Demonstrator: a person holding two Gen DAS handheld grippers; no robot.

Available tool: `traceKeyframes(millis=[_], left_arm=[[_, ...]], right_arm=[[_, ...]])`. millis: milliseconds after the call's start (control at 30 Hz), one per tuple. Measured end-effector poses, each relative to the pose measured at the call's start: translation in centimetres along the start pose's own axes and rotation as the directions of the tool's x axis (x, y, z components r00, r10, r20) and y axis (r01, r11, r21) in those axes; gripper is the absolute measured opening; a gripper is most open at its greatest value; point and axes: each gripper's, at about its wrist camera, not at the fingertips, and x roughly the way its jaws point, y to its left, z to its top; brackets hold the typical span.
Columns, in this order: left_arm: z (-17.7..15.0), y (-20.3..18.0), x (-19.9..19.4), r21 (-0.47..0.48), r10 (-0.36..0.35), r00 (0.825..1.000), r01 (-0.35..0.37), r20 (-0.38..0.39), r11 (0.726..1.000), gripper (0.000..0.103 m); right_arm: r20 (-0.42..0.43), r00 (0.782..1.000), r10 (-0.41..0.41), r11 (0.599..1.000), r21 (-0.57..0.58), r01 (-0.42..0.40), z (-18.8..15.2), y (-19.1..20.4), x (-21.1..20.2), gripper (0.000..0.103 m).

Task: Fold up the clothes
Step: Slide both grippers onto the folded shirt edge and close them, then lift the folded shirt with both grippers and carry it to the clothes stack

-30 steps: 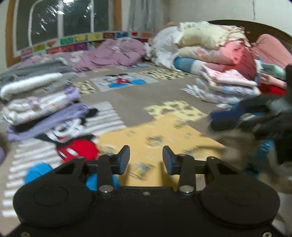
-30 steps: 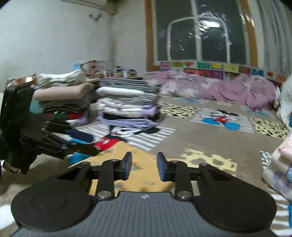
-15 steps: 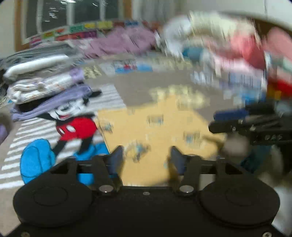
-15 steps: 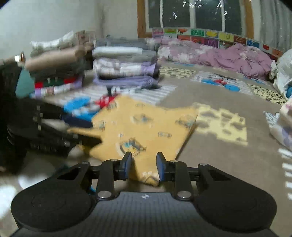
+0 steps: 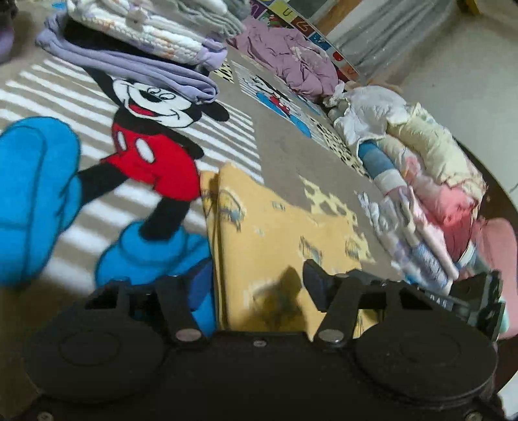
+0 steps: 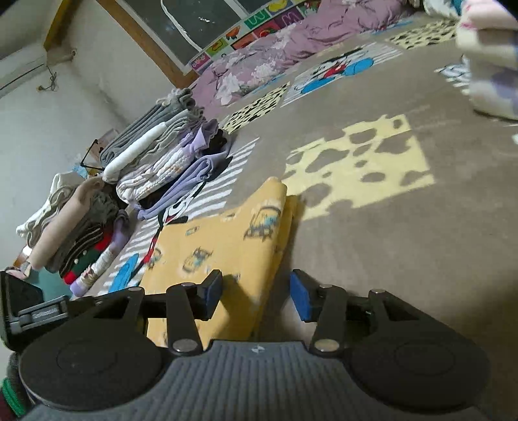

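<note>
Little writing can be read: the coloured tiles under the window, far ahead of the right gripper, carry large single letters, an "M" or "W" shape among them; in the left view the same strip shows a "U". The small white print on the right gripper's body, seen at the left gripper's right side, is too blurred to read.

The left gripper's jaws stand partly apart and are closing. The left edge of the yellow cloth lies between them, with the left finger over the blue patch of the blanket; the pads do not press the cloth. The right gripper's jaws are opening, about half spread. The cloth's right edge lies between them, the left pad over the cloth and the right pad over bare blanket. Neither gripper holds anything.

The yellow cloth lies flat just ahead of both grippers, folded into a long strip, with a doubled layer showing along its far corner. It is printed with small grey-blue vehicle figures.

Ahead and left of the right gripper stand two stacks of folded clothes. To the right of the left gripper is a tall heap of bedding.
</note>
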Motion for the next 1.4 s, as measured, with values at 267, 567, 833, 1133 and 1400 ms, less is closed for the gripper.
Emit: traceKeyframes(millis=[267,567,833,1133,1400], left_arm=[[0.3,1.5,0.4,-0.096,-0.069,0.998,0.069,-0.001,0.993,0.018],[-0.2,0.6,-1.8,-0.213,-0.187,0.98,0.199,0.075,0.957,0.013],[1.1,-5.6,-2.5,-0.183,-0.294,0.948,0.312,0.119,0.932,0.013],[6.4,-19.2,6.4,-0.052,-0.486,0.873,0.487,0.036,0.872,0.013],[8.3,-27.7,17.0,-0.024,-0.598,0.795,0.599,-0.101,0.8,0.013]], right_arm=[[-0.033,0.996,0.079,0.995,0.056,-0.077,0.9,-0.4,1.6,0.036],[0.027,0.977,0.21,0.952,0.221,-0.211,0.8,-2.5,0.6,0.021],[0.171,0.933,0.316,0.912,0.216,-0.349,3.1,-1.4,-5.2,0.019],[0.454,0.853,0.259,0.916,0.165,-0.366,8.3,-5.8,-17.4,0.017],[0.642,0.764,0.068,0.92,0.256,-0.298,10.6,-13.5,-24.3,0.017]])
